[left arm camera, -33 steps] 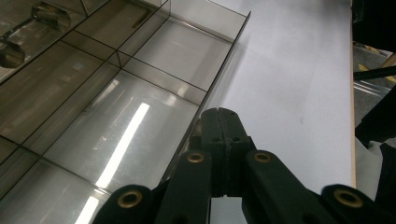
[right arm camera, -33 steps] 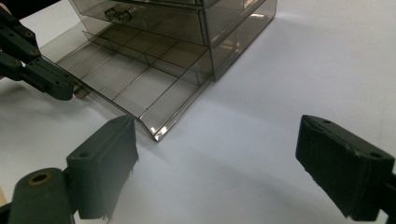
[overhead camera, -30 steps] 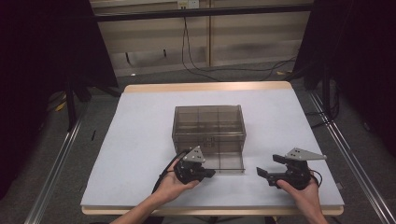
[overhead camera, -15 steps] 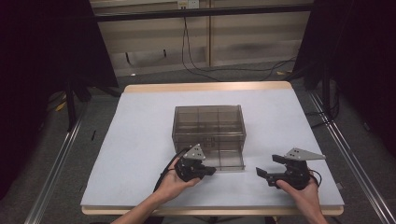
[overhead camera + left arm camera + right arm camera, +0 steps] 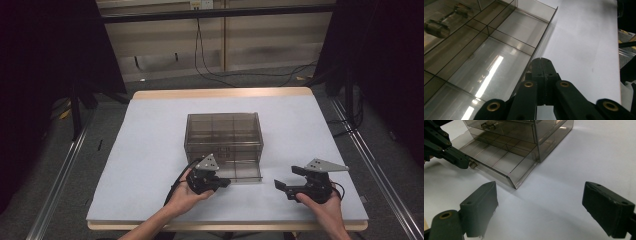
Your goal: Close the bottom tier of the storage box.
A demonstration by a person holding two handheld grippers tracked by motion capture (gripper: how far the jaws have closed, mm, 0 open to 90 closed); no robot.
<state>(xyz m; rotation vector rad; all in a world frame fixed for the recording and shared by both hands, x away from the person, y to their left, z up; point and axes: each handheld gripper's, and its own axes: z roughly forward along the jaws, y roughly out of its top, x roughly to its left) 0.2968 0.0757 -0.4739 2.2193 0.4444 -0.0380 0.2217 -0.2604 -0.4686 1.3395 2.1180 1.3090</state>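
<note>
Counter: white top with a wood edge, fills the centre of the high view.
Drawer box: smoky clear plastic, centre of the high view, upper left of the right gripper view.
Open drawer: bottom one, pulled out toward the lower edge of the high view; dividers inside, compartments look bare;.
Drawer knob: small, on the drawer front, sits at the left gripper's tips in the right gripper view.
Left gripper: lower centre of the high view, jaws together, clamped on the drawer knob; seen side-on at upper left of the right gripper view.
Right gripper: lower right of the high view, jaws wide apart, nothing between them, over bare counter, well apart from the box.
Hidden: the knob is covered by the jaws in the left gripper view; upper drawer contents hard to make out through tinted walls; forearms cut off at the bottom edge.
Change: left gripper sits a little lower in the frame than a second ago and the drawer is out slightly further; right gripper same spot.
</note>
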